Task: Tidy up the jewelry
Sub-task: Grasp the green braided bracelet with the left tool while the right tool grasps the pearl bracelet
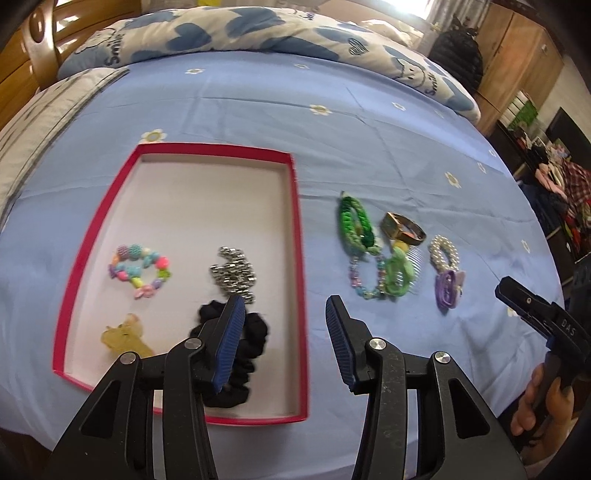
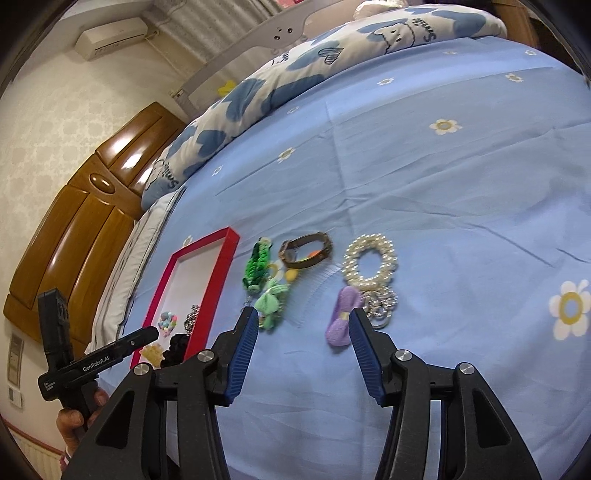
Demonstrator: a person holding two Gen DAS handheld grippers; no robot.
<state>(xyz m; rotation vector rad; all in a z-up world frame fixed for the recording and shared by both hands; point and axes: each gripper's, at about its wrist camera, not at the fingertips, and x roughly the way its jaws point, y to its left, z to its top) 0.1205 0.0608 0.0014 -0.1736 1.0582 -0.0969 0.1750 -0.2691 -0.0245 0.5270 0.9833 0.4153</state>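
Lying across a blue flowered bedsheet (image 1: 369,122), with "Smile" printing on the rolled quilt (image 1: 258,33) along the far edge. Sitting at the left, long axis running near to far: red-rimmed tray (image 1: 297,258), holding a pastel bead bracelet (image 1: 140,269), a silver chain (image 1: 232,273), a yellow clip (image 1: 125,334) and a black scrunchie (image 1: 243,354). Hovering over the tray's near right corner, spread and pinching nothing: left gripper (image 1: 286,334). Waiting right of the tray: green braided band (image 1: 352,221), watch (image 1: 402,227), green bow (image 2: 271,304), clear comb (image 2: 314,295), pearl bracelet (image 2: 369,262), purple bow clip (image 2: 343,321) pointing near to far. Hanging spread and empty just before that clip: right gripper (image 2: 303,356). Reading "GenRobot.AI" and "DAS" on the handles.
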